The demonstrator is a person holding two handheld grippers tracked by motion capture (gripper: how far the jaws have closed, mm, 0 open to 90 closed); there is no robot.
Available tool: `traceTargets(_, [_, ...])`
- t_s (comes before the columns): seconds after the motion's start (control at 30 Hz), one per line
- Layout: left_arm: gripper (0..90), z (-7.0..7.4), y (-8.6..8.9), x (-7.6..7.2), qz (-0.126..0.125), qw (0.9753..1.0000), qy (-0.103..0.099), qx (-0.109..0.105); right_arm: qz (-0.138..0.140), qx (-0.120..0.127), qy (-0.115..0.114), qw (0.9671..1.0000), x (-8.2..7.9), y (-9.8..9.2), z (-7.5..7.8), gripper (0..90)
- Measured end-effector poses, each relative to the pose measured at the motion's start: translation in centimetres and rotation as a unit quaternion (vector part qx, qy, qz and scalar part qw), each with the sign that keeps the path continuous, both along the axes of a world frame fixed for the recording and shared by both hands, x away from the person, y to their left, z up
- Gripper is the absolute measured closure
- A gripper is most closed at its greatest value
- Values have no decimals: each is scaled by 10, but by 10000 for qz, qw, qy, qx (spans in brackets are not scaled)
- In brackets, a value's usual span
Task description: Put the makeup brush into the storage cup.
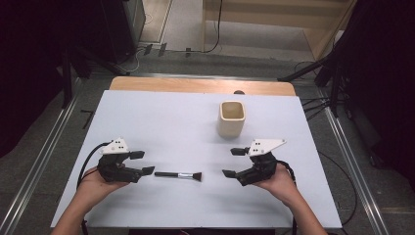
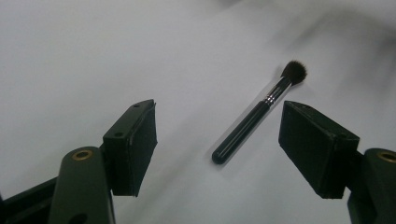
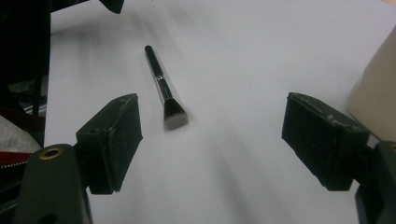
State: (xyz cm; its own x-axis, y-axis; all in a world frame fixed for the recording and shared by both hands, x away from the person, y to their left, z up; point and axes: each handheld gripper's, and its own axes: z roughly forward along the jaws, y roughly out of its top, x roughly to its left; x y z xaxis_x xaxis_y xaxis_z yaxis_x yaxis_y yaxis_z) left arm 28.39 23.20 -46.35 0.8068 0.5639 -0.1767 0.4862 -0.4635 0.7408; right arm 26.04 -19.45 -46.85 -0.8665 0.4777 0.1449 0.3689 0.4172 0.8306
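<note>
Brush (image 1: 178, 175) lies flat on the table (image 1: 161, 122) between your grippers, long axis left-right, bristles right. Your left gripper (image 1: 142, 163) stands wide, empty. Your right gripper (image 1: 234, 162) likewise. Far right, the cup (image 1: 231, 118) interior is hidden.

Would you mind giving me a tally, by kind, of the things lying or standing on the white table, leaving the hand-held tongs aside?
Makeup brush: 1
Cream cup: 1
Total: 2
</note>
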Motion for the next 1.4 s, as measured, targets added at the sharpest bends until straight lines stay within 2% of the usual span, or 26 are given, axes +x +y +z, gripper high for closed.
traceTargets(0.67, [283,-2,-1,1,-23,9999,68,81,180,-12,-20,9998,3,28,0,213])
traceTargets(1.4, [281,-3,-3,1,-37,9999,97,61,425,-31,-54,9991,9,59,2,214])
